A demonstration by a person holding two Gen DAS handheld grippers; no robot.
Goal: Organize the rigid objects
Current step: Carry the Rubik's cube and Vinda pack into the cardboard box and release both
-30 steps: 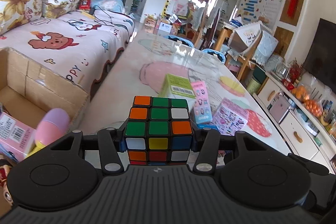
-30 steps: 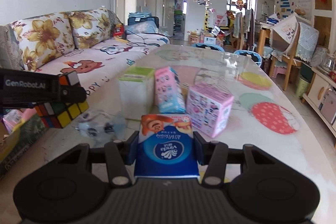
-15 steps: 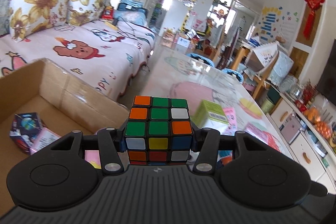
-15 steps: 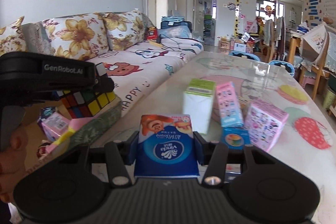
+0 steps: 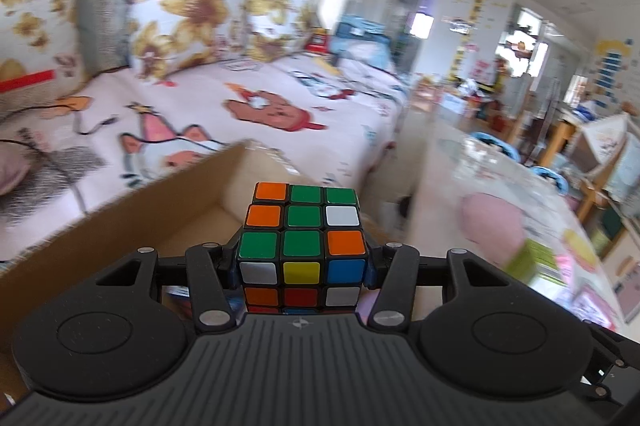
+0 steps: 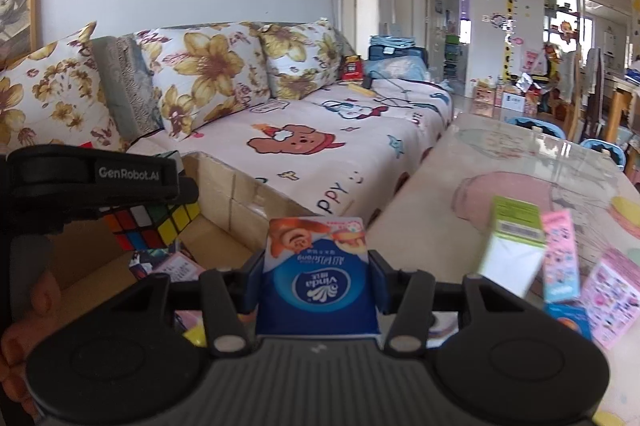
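Observation:
My left gripper (image 5: 301, 262) is shut on a Rubik's cube (image 5: 302, 246) and holds it over the open cardboard box (image 5: 120, 222). The same cube (image 6: 152, 226) and left gripper show at the left of the right wrist view, above the box (image 6: 240, 194). My right gripper (image 6: 318, 266) is shut on a blue Vinda tissue pack (image 6: 316, 282), at the table's left edge next to the box. Small packs (image 6: 176, 266) lie in the box.
On the table (image 6: 480, 162) stand a green-topped white carton (image 6: 512, 246), a pink carton (image 6: 560, 254), a pink printed box (image 6: 608, 298) and a small blue pack (image 6: 568, 318). A sofa (image 6: 320, 138) with flowered cushions runs behind the box.
Both grippers have swung left, from over the table toward the cardboard box. The cube now hangs over the box. Both grips are unchanged.

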